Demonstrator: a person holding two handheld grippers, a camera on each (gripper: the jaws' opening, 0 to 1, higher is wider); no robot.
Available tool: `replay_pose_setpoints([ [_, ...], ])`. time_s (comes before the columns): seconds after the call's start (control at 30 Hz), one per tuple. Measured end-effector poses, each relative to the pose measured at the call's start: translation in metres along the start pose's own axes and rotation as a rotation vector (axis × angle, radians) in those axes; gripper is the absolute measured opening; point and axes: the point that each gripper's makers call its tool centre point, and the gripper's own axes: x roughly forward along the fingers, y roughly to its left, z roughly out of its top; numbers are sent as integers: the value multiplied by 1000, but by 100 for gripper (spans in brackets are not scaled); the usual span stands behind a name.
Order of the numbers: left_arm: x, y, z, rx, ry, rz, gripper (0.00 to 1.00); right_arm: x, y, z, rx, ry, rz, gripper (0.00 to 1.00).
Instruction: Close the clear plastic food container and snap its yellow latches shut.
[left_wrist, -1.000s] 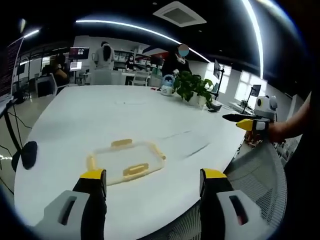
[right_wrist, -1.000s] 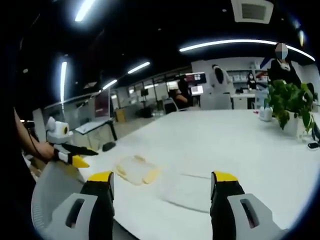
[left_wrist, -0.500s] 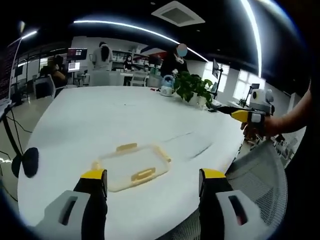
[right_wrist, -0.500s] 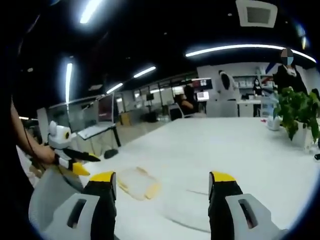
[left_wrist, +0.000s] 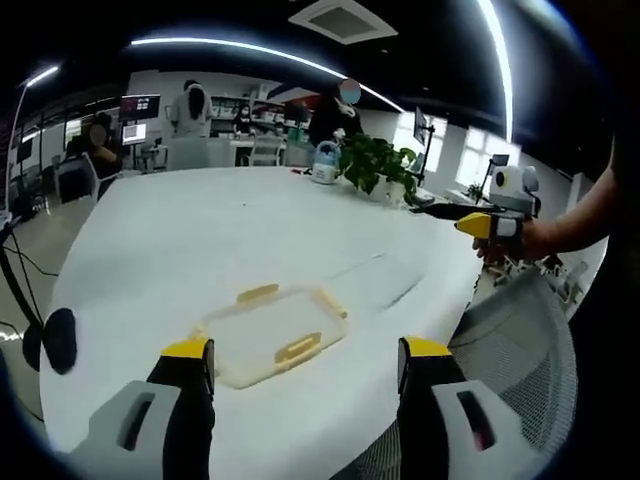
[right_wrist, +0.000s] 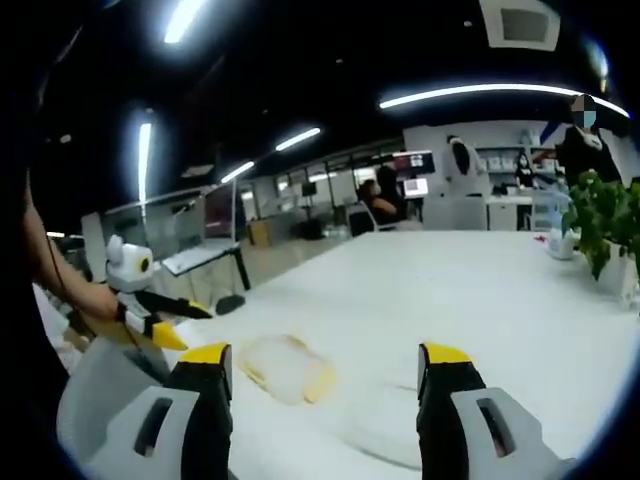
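Left gripper view: black mouse-like thing (left_wrist: 58, 338) at counter's left edge, then clear container (left_wrist: 268, 333) lying flat near the near edge of the white counter (left_wrist: 200, 230), lid looks already down on it, yellow latches (left_wrist: 298, 347) on its sides, one on the near long side, one on the far. Left tool (left_wrist: 300, 365) hovers above and short of it, jaws apart, holding nothing. Further right, faint clear sheet-like patch on counter, can't tell what. Potted plant (left_wrist: 375, 165) near far right edge. Right tool (left_wrist: 478, 222) comes in at the right, off the counter's right edge, above a mesh chair (left_wrist: 515, 350); from here can't tell how its jaws stand.

Right gripper view: left tool (right_wrist: 160, 330) at left, container (right_wrist: 285, 368) blurred, near the left corner. Right tool (right_wrist: 320, 375) jaws apart, empty, well apart from container.

Step judged: approach, latches not yet pressed. Next calls for both tools to come down onto latches and push them flat. Plenty of open counter around; near edge is close, so container could slide off.
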Motion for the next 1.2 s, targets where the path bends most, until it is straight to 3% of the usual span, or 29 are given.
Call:
replay_pose_setpoints([
  [0.57,7,10,-4,34,39,-29,75,22,18,-1,-29,18,48,75],
  [1.2,19,37,-10,109,114,-72,74,48,27,-23,-70,111,109,74],
])
